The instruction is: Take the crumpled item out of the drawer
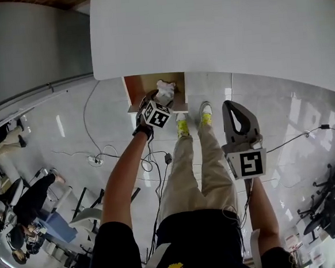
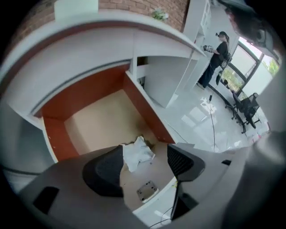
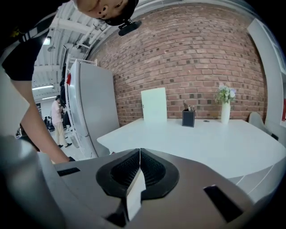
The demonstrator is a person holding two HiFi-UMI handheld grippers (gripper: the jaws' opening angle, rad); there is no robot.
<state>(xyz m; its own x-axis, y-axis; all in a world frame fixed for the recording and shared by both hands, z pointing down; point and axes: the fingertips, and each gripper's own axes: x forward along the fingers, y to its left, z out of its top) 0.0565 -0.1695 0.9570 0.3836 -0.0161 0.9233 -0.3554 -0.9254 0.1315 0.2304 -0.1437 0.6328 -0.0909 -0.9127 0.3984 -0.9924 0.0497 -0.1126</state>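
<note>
An open drawer [image 1: 134, 90] with orange walls juts out from under the white table [image 1: 217, 28]. A crumpled white paper [image 1: 165, 91] lies on the drawer's floor near its front. My left gripper [image 1: 153, 101] hovers just above the drawer's front edge. In the left gripper view the paper [image 2: 137, 153] lies loose on the floor of the drawer [image 2: 85, 96]. It shows between the wide-apart jaws of the left gripper [image 2: 145, 163], with neither pad pressing it. My right gripper [image 1: 235, 109] is held out to the right, away from the drawer. Its jaws [image 3: 139, 167] are shut and empty.
A small metal plate [image 2: 146, 191] sits on the drawer floor near the front. Cables [image 1: 152, 158] trail over the glossy floor beside my shoes [image 1: 182, 125]. Office chairs [image 1: 329, 210] stand at the far right. On the tabletop [image 3: 210, 138] are a pen holder [image 3: 188, 118] and a vase [image 3: 225, 107].
</note>
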